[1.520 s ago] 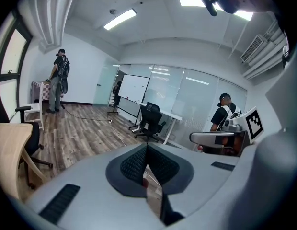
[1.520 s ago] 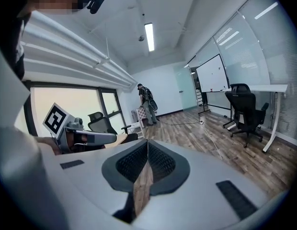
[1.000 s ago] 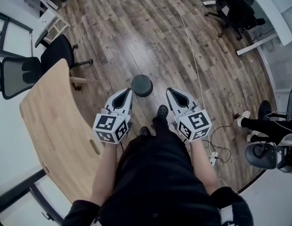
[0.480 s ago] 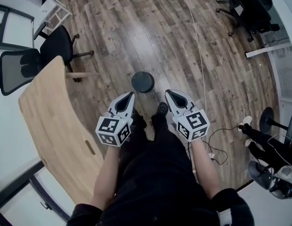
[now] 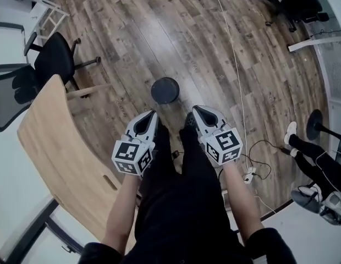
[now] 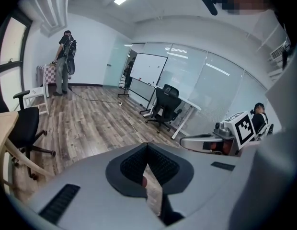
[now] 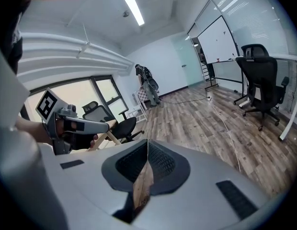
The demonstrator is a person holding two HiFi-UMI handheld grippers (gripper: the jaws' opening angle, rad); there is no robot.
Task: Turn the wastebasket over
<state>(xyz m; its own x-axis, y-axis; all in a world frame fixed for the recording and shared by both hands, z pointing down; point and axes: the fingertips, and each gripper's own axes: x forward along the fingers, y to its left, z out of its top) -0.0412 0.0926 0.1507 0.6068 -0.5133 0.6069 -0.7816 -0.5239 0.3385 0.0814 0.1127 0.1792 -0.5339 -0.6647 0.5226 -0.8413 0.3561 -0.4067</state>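
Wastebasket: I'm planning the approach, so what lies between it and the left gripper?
Only bare wooden floor, seen in the head view: nothing stands between the wastebasket and the left gripper.

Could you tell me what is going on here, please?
A person stands holding a gripper in each hand. The left gripper and right gripper are both shut and empty, angled down toward a dark round wastebasket on the wood floor just ahead. Neither touches it, so turning it over has not begun.
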